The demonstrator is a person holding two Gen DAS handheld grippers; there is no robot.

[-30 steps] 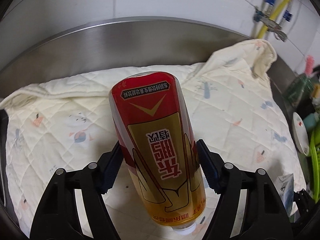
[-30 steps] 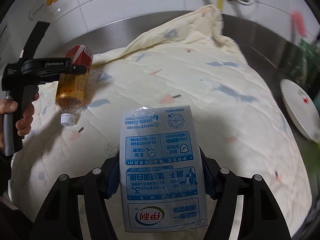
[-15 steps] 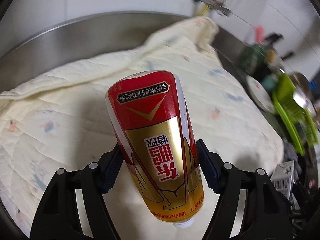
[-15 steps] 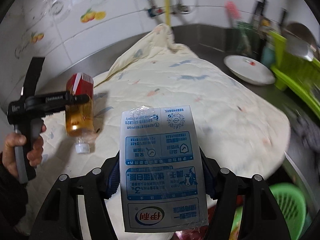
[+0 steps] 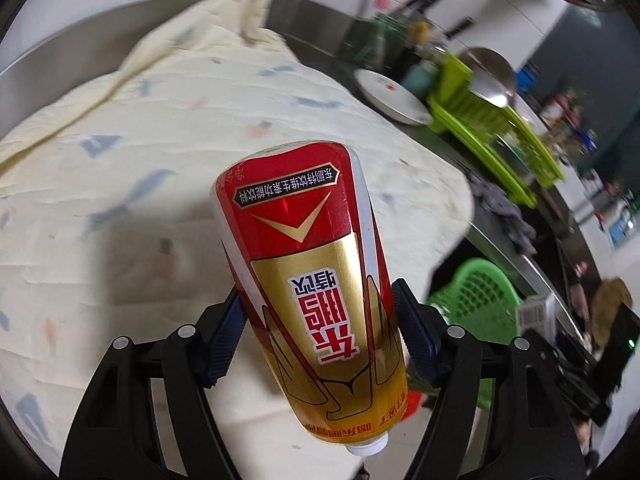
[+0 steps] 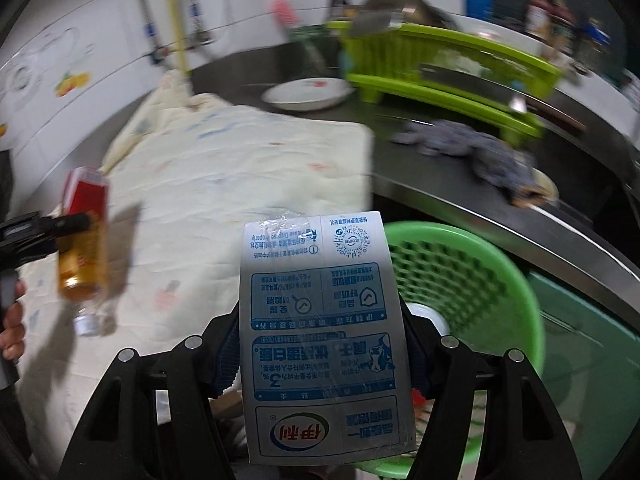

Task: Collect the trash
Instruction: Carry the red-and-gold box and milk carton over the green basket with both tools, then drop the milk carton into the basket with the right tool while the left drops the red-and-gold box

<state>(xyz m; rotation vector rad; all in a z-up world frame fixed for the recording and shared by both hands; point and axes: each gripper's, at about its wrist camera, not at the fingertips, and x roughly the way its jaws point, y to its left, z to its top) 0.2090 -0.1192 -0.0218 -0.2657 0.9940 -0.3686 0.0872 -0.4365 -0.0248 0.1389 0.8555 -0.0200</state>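
1. A red-and-gold labelled plastic drink bottle (image 5: 316, 292) is held cap-down between the blue pads of the left gripper (image 5: 318, 330), which is clamped on its lower body; it hangs above a cream quilted cloth (image 5: 160, 128) spread over the steel counter.
2. A flat white-and-blue milk carton (image 6: 322, 332) is gripped by its side edges in the right gripper (image 6: 322, 354), printed face up, and sits in front of and partly over a green perforated plastic basket (image 6: 472, 280) below the counter edge.
3. The step in hand is judged to be carrying both pieces of trash to the green basket. It would be done well if each piece were brought fully over the basket opening before the jaws are let go, the carton first, since it is nearer.
4. The bottle should be kept clear of the cloth's edge, and its loose cap end lowered inside the rim so that it cannot bounce out.
5. The steel counter edge (image 6: 520, 224) runs just behind the basket and a teal container (image 6: 592, 360) stands just beside it, so room is tight on those sides.
6. A grey rag (image 6: 472, 148), a white plate (image 6: 308, 94) and a lime-green dish rack (image 6: 440, 68) lie further back on the counter, well apart from the drop path.
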